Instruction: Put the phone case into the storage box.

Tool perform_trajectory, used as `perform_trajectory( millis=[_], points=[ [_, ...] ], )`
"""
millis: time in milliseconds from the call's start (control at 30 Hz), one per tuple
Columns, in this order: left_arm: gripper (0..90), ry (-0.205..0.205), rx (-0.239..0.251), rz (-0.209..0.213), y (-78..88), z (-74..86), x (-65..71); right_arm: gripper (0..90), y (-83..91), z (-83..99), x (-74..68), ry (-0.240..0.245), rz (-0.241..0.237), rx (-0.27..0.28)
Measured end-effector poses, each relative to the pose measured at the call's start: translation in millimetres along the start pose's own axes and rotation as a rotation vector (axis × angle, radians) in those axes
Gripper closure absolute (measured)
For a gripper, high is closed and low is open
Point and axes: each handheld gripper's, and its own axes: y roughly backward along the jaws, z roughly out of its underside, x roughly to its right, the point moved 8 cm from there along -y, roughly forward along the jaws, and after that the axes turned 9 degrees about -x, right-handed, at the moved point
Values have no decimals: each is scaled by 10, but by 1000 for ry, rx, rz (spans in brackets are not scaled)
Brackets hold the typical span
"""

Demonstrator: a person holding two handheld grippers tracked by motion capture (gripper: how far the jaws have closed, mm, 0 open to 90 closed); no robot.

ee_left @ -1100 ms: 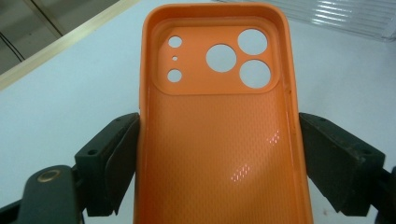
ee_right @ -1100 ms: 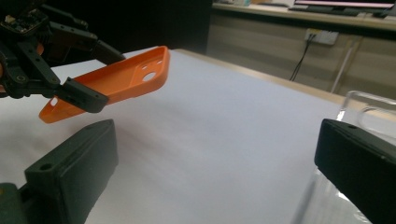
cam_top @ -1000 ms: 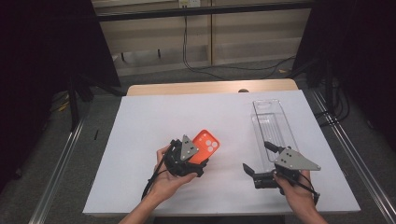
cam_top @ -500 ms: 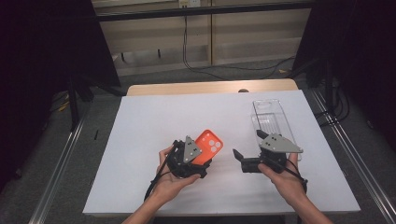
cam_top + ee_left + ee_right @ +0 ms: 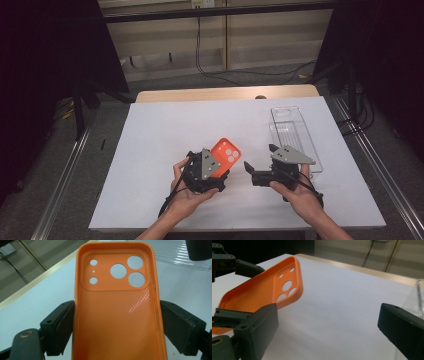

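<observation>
White sheeting is covering the bench [image 5: 150, 150] where we are working, with dark curtains and a cabled floor lying beyond it. Nearest us, our left gripper [image 5: 117, 322] is clamping an orange phone case [image 5: 117, 315] by its long edges, the pads pressing on both sides and the camera cut-outs pointing away from us. In the high view the case [image 5: 226, 154] is tilting up above the bench, near its front middle. Just to its right, our right gripper [image 5: 248, 167] is holding nothing, its jaws standing wide apart and pointing toward the case. Farther back on the right, a clear plastic tray [image 5: 295, 135] is lying flat on the bench.
</observation>
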Motion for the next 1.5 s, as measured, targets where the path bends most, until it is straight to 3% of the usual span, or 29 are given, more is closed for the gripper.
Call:
perform_trajectory(
  millis=[233, 333, 567, 700, 900, 1000, 1200, 1300, 1500],
  points=[
    [164, -1, 9, -17, 2, 1, 25, 24, 11, 13, 36, -64, -27, -84],
    [164, 8, -3, -6, 1, 0, 33, 25, 25, -8, 66, -91, -28, -71],
    [164, -16, 0, -28, 2, -11, 84, 40, 18, 30, 34, -134, -104, -147],
    [164, -34, 6, -48, -2, -31, 118, 81, 46, 39, 11, -138, -130, -195],
    [164, -50, 6, -57, -7, -46, 159, 84, 63, 30, -25, -164, -167, -215],
    [164, -72, 3, -59, 25, -50, 219, 99, 30, 77, -28, -133, -145, -259],
    [164, -113, 16, -95, 16, -73, 285, 110, 95, 34, -83, -118, -194, -204],
    [164, -117, 17, -110, 15, -82, 272, 111, 102, 24, -89, -122, -167, -219],
    [164, -121, 26, -131, 4, -100, 260, 254, 78, -3, -109, -183, -199, -266]
  ],
)
